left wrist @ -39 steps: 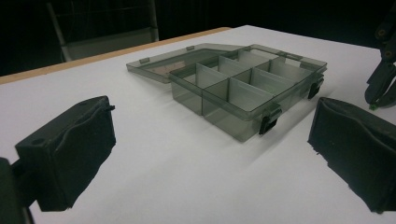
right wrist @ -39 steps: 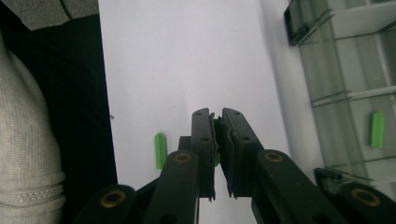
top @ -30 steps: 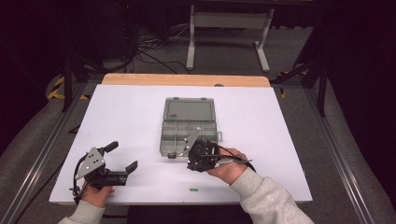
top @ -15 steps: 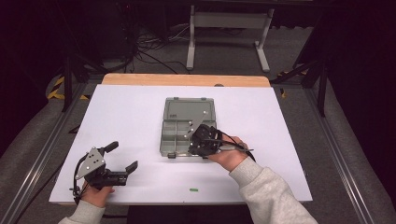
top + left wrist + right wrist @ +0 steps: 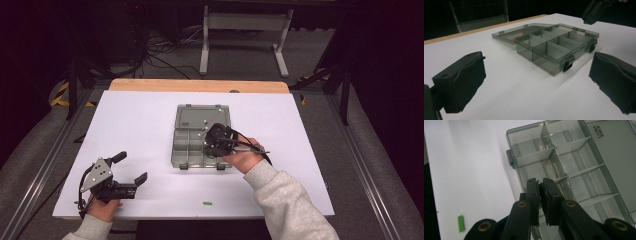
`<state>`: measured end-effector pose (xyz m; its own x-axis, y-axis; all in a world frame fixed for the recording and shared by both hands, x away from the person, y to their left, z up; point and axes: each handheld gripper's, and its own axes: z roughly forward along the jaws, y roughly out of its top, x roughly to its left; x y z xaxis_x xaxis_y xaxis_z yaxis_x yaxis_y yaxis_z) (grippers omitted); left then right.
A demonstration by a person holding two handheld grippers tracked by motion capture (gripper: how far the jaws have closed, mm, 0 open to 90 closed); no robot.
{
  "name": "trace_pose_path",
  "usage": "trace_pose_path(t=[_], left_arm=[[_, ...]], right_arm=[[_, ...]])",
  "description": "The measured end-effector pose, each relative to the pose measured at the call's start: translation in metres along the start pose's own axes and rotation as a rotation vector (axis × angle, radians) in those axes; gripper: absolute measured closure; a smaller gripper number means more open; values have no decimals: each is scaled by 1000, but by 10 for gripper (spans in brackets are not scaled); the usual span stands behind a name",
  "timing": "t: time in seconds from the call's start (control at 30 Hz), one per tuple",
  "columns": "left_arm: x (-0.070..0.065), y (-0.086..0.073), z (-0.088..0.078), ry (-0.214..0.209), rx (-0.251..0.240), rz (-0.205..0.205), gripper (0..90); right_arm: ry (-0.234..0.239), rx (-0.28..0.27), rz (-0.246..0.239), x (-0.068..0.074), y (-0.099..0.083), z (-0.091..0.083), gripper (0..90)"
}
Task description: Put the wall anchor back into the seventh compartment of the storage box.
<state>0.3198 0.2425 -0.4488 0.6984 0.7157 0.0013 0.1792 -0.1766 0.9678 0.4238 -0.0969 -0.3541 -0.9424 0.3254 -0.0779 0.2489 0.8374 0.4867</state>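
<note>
An open grey translucent compartment box point(image 5: 182, 142) lies mid-table, its lid folded flat behind it. My right gripper point(image 5: 210, 145) hovers over the box's front right compartments. In the right gripper view, the right gripper point(image 5: 539, 182) is shut on a small green piece point(image 5: 539, 186), with the box point(image 5: 574, 157) right beneath. A second green piece point(image 5: 207, 203) lies on the white table near the front edge; it also shows at the lower left as the loose green piece point(image 5: 460, 223). My left gripper point(image 5: 131, 167) rests open at the front left, its jaws facing the box point(image 5: 556, 50).
The white table top point(image 5: 125, 125) has a wooden strip point(image 5: 200, 86) along its far edge. Black metal rails point(image 5: 45, 160) run along both sides. A white stand point(image 5: 245, 22) and cables sit on the floor behind. The right gripper point(image 5: 596, 10) shows above the box's far corner.
My right gripper has moved away from the table's front, from just before the box to above its compartments, rising slightly, still shut. The left gripper has stayed in place.
</note>
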Motion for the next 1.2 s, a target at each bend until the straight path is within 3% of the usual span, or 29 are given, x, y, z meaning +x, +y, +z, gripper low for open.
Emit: trace_pose_path(t=[0.47,1.2], left_arm=[[0,0,0,-3,3,0,10],[0,0,0,-3,3,1,10]], right_arm=[[-20,5,46,-18,-2,8,834],[3,60,72,-24,-12,36,834]])
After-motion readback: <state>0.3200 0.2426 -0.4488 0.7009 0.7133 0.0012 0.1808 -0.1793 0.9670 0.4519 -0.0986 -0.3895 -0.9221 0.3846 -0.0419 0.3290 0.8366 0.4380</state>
